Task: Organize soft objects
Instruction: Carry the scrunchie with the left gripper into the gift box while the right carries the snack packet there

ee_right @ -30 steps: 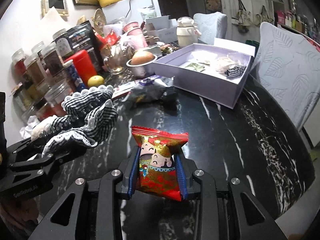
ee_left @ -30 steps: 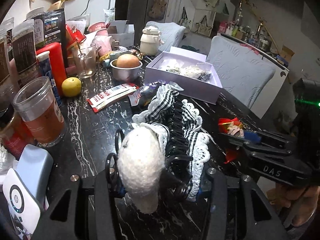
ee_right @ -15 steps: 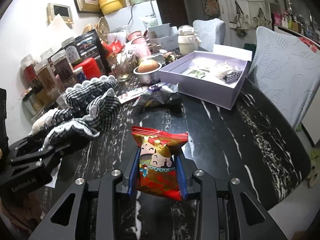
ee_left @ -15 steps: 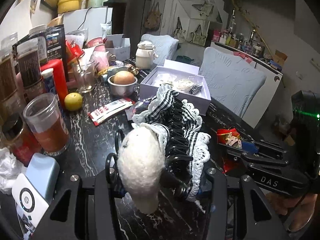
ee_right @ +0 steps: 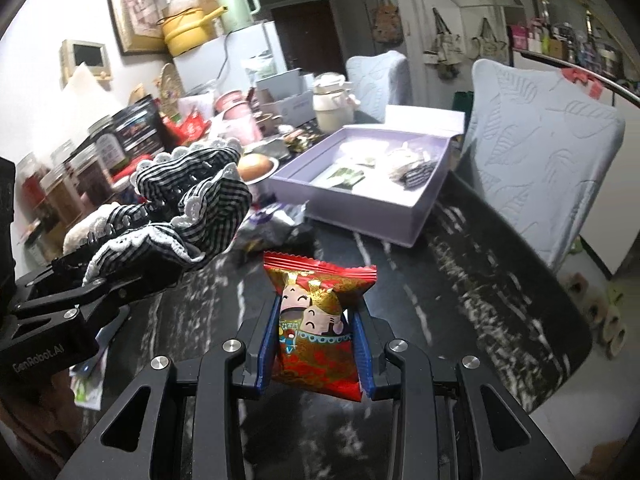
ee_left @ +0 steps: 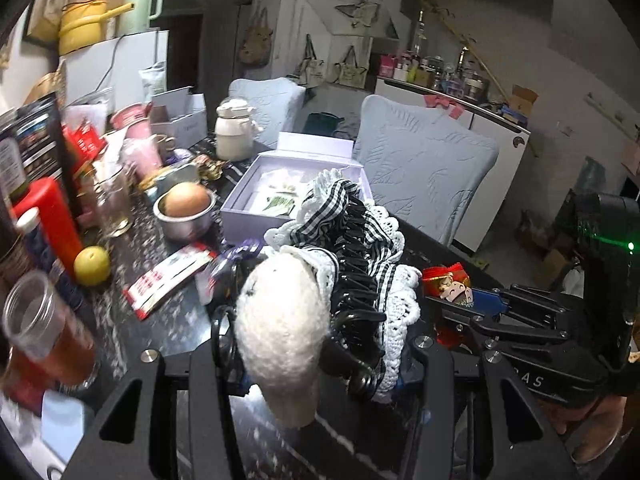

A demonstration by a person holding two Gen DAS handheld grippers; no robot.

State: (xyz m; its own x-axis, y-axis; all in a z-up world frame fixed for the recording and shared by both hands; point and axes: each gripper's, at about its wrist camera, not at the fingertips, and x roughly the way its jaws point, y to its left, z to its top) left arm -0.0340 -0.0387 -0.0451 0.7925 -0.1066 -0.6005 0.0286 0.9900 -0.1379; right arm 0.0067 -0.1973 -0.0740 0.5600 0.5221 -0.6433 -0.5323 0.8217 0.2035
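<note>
Left tongs (ee_left: 320, 344) are clamped on a gingham hair claw (ee_left: 352, 264), right tongs (ee_right: 316, 340) on a red snack packet (ee_right: 320, 320), both above the bench (ee_right: 460, 300). Judging by the lilac box (ee_right: 360, 216) far ahead, the claw's floppy lace could snag its rim, or the slick packet slip free.

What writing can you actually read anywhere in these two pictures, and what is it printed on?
"GenRobot.AI": on the left gripper, side of its black body.
"AS": end of a word on the right gripper; the rest is hidden.
Red snack packet: cartoon figures only.
Table jars, packets: too blurred.
</note>
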